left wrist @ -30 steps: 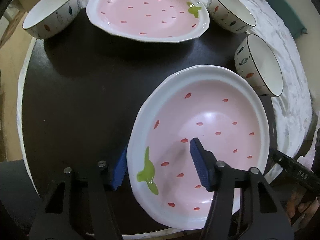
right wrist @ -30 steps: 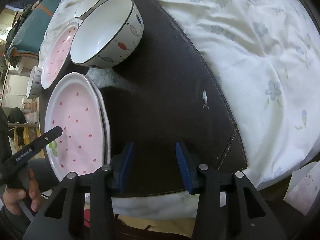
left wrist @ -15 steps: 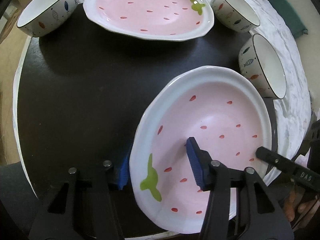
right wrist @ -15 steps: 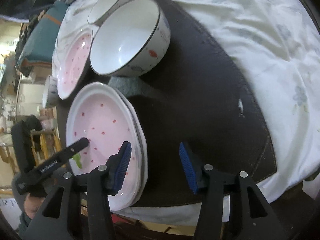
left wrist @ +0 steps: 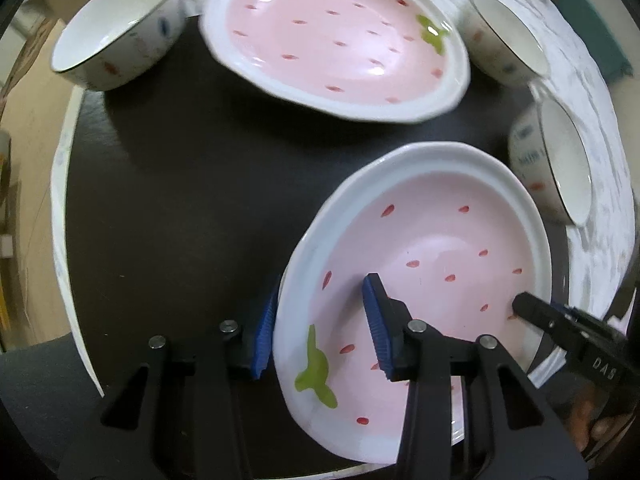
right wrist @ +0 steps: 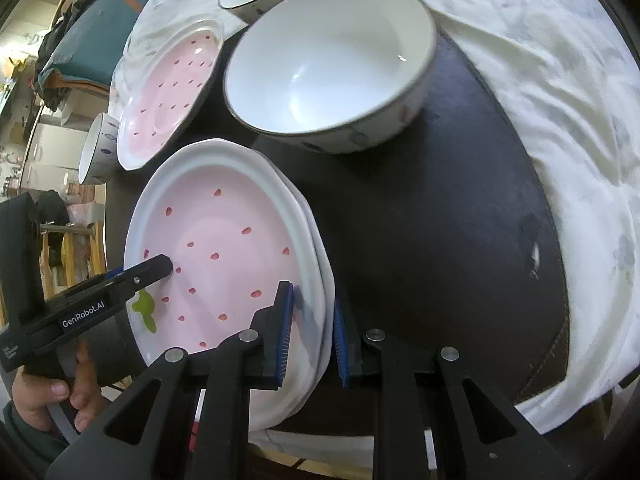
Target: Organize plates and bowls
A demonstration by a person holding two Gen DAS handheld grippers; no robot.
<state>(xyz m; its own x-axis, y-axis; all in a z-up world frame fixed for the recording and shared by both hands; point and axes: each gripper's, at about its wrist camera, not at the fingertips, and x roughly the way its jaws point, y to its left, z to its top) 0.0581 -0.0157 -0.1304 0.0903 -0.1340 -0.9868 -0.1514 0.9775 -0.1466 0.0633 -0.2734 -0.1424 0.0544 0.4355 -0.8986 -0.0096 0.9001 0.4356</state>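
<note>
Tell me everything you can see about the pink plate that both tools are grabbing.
The near pink plate looks like glazed ceramic: a strawberry shape with a pale pink well, red seed marks, a green leaf and a white ridged rim. It sits on another white plate over the dark mat, its edge apparently raised. The left tool straddles one rim; the right tool is closed over the opposite rims of both plates.

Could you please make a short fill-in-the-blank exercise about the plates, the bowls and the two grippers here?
1. Both grippers hold the rim of the near ____ plate.
2. The seed marks on the far plate are ____.
3. The mat under the dishes is ____.
4. The big bowl contains ____.

Missing words: pink; red; black; nothing
</note>
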